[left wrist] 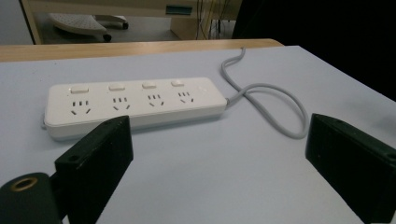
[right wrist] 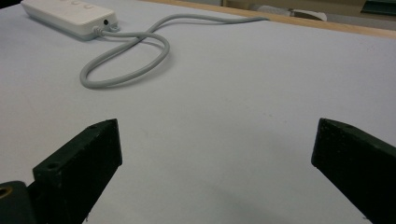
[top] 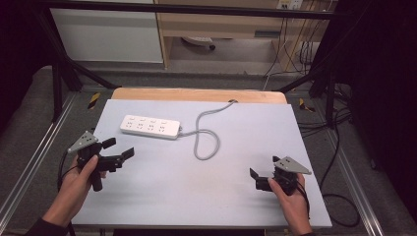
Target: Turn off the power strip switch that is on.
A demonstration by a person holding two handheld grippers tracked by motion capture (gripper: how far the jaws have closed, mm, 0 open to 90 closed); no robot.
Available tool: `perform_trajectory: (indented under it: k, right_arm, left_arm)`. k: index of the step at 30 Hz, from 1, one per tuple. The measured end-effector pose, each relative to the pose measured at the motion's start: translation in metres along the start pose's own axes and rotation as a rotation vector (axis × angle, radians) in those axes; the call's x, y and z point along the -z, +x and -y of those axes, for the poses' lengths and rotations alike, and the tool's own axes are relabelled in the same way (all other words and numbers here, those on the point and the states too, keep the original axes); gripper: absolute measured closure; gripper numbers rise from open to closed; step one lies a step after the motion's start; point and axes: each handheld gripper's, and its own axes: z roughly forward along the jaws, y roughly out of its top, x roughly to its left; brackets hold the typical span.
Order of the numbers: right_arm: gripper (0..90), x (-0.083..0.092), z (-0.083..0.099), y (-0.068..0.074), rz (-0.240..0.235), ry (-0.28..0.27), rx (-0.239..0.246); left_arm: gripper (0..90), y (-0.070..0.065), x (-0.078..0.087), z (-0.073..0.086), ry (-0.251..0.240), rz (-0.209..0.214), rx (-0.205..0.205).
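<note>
Your left gripper (top: 118, 147) sits at the table's (top: 162, 196) left edge, held in your left hand (top: 81, 179). Its 2 jaws stand wide apart with nothing between them. In the left gripper view (left wrist: 219, 154) the jaws frame the strip (left wrist: 135, 105), which lies ahead of them on the grey table (left wrist: 210, 186), near but not touching.

The strip (top: 150, 126) is white, long and flat, and lies in the far left part of the table, its long side running roughly left to right. Its top carries 4 sockets in a row, each with 1 switch behind it. The cord (top: 206, 135) leaves the strip's right end, makes 1 loop on the table and runs to the far edge, where it drops out of sight near the wooden rim (top: 196, 94).

Your right gripper (top: 255, 176) rests low at the near right of the table in your right hand (top: 290, 196). Its jaws also gape, empty, over bare tabletop. In the right gripper view (right wrist: 217, 154) the cord (right wrist: 126, 60) loop lies well ahead and to the left, and the strip's (right wrist: 70, 14) cord end shows at the top left corner. The 2 grippers are well apart, and neither touches strip or cord.
</note>
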Motion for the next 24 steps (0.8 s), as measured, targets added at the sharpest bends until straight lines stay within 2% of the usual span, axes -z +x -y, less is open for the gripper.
perform_trajectory:
  k: [8, 16, 19, 24]
  right_arm:
    - [2.1, 0.0, 0.0, 0.001, 0.001, 0.003, -0.001]
    - [2.1, 0.0, 0.0, 0.0, 0.002, 0.003, 0.001]
    - [2.1, 0.0, 0.0, 0.0, 0.002, 0.002, 0.003]
    - [2.1, 0.0, 0.0, 0.0, 0.002, 0.006, 0.005]
  left_arm:
    - [7.8, -0.009, 0.013, 0.01, -0.017, -0.001, -0.027]
    - [7.6, -0.016, 0.021, 0.026, -0.022, 0.002, -0.053]
    - [7.5, -0.015, 0.022, 0.035, -0.015, -0.002, -0.063]
    - [7.8, -0.007, 0.023, 0.049, -0.012, -0.025, -0.046]
